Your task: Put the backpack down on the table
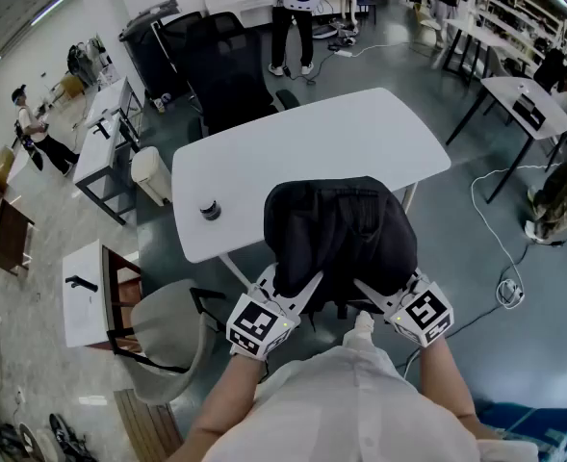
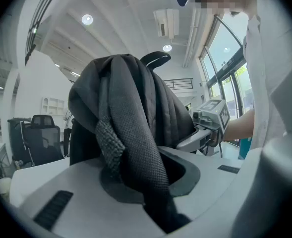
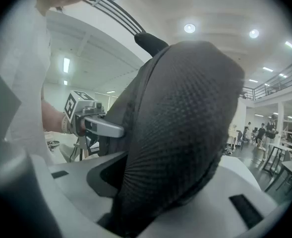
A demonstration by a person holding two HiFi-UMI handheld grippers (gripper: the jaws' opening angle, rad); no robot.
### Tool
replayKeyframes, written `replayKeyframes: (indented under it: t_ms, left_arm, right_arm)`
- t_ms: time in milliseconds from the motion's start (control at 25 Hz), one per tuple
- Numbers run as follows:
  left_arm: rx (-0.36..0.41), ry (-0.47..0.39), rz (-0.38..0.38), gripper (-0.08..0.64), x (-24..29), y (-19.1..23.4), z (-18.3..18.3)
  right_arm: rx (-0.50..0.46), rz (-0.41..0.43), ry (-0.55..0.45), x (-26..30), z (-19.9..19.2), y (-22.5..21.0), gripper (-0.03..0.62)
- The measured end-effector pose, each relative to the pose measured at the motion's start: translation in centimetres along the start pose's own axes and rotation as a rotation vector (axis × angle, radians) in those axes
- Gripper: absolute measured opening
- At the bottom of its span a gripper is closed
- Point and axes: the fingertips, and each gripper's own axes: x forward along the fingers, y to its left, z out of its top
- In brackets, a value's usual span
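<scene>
A black backpack (image 1: 341, 234) hangs between my two grippers, over the near edge of the white table (image 1: 293, 152). I cannot tell whether its bottom touches the tabletop. My left gripper (image 1: 296, 294) is shut on a thin mesh strap (image 2: 150, 182) at the backpack's (image 2: 126, 98) left side. My right gripper (image 1: 376, 295) is shut on a thick padded mesh strap (image 3: 180, 148) at its right side. In each gripper view the other gripper shows beyond the bag: the right gripper (image 2: 198, 139) and the left gripper (image 3: 117, 131).
A small dark jar (image 1: 210, 210) stands near the table's left edge. A black office chair (image 1: 225, 65) is behind the table and a grey chair (image 1: 167, 335) at my left. Other desks (image 1: 524, 99) and floor cables (image 1: 504, 287) lie to the right. People stand in the background.
</scene>
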Motion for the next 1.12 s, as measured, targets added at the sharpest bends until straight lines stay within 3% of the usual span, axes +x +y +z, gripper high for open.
replayKeyframes:
  t_ms: [1120]
  left_arm:
    - [-0.011,-0.002,0.002,0.081,0.57,0.93,-0.27]
  right_arm:
    - [0.017,0.012,-0.009,0.76,0.03,-0.79,0.183]
